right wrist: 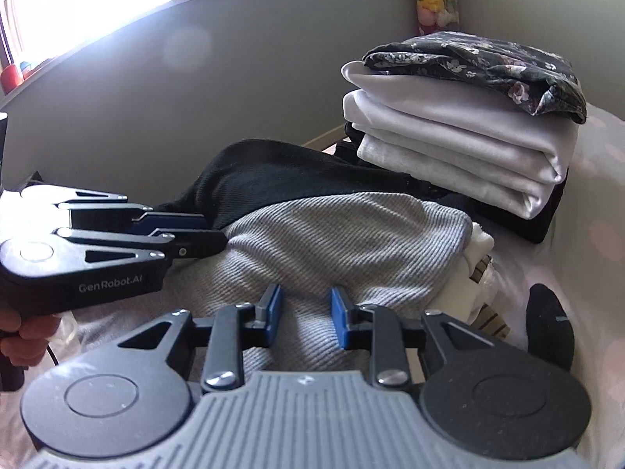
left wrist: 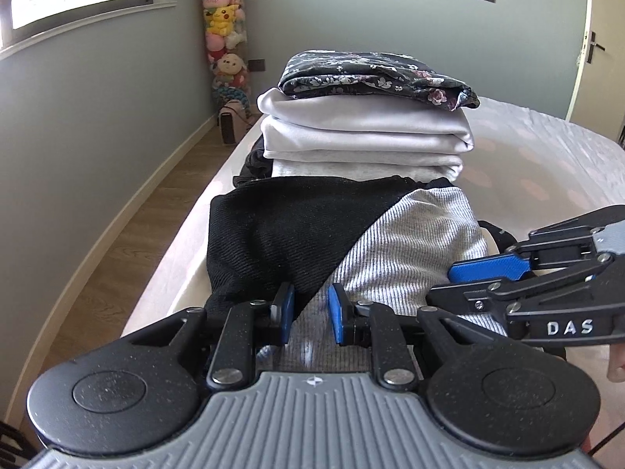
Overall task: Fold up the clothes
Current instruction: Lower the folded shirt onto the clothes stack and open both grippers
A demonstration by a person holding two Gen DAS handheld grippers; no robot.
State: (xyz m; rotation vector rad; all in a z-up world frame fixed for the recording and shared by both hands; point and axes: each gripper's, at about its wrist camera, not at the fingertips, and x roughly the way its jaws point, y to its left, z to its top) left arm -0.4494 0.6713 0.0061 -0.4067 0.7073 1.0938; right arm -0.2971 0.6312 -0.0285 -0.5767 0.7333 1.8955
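Note:
A grey ribbed garment (left wrist: 414,250) with a black ribbed part (left wrist: 289,230) lies folded on the bed in front of both grippers; it also shows in the right wrist view (right wrist: 343,242). My left gripper (left wrist: 310,308) is open, its blue pads just over the garment's near edge, holding nothing. My right gripper (right wrist: 302,310) is open over the grey part, holding nothing. Each gripper shows in the other's view: the right (left wrist: 468,273) and the left (right wrist: 195,230). Behind the garment stands a stack of folded clothes (left wrist: 363,133), white pieces under a dark floral one (left wrist: 375,78).
The bed (left wrist: 547,164) has a pale pink spotted sheet. A dark sock-like item (right wrist: 550,324) and white striped cloth (right wrist: 484,273) lie to the right. The wood floor (left wrist: 129,234), a small heater (left wrist: 230,125) and a column of plush toys (left wrist: 226,39) are on the left.

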